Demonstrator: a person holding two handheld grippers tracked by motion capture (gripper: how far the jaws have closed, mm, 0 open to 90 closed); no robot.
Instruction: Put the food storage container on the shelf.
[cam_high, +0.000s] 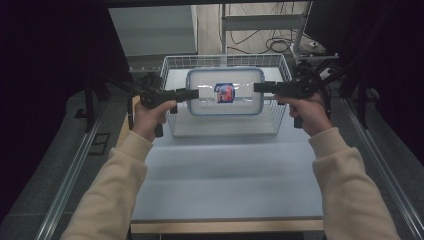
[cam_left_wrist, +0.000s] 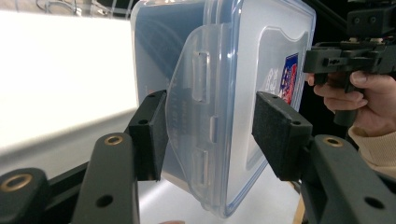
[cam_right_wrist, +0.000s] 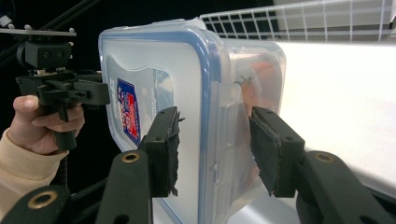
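The table (cam_high: 225, 170) was the largest thing in the scene, a pale flat surface, and at its far end stood a white wire basket (cam_high: 170, 67), which I take as the landmark. Above the basket, and inside its outline as the high view showed it, a clear plastic container (cam_high: 225, 92) with a blue-edged lid and a small coloured label (cam_high: 225, 93) was carried between two grippers.

The left gripper (cam_high: 192, 93) held the container's left end, on the basket's left side. In the left gripper view its jaws stood either side of the lid's locking flap (cam_left_wrist: 196, 116); the left pad touched the flap, but the other pad (cam_left_wrist: 275, 135) appeared a little apart from the lid, so I cannot tell for sure how firm this grip was. The right gripper (cam_high: 259, 87) held the opposite end, on the basket's right side, with both pads (cam_right_wrist: 166, 149) close against the wall and clip, jaws about half open.

I judge that the step in hand was a two-handed carry of the container over the basket, either lifting out or lowering in. The next move would call for both hands moving together, level, so that the container would not tilt or slip, and for clearing the basket's wire rim.
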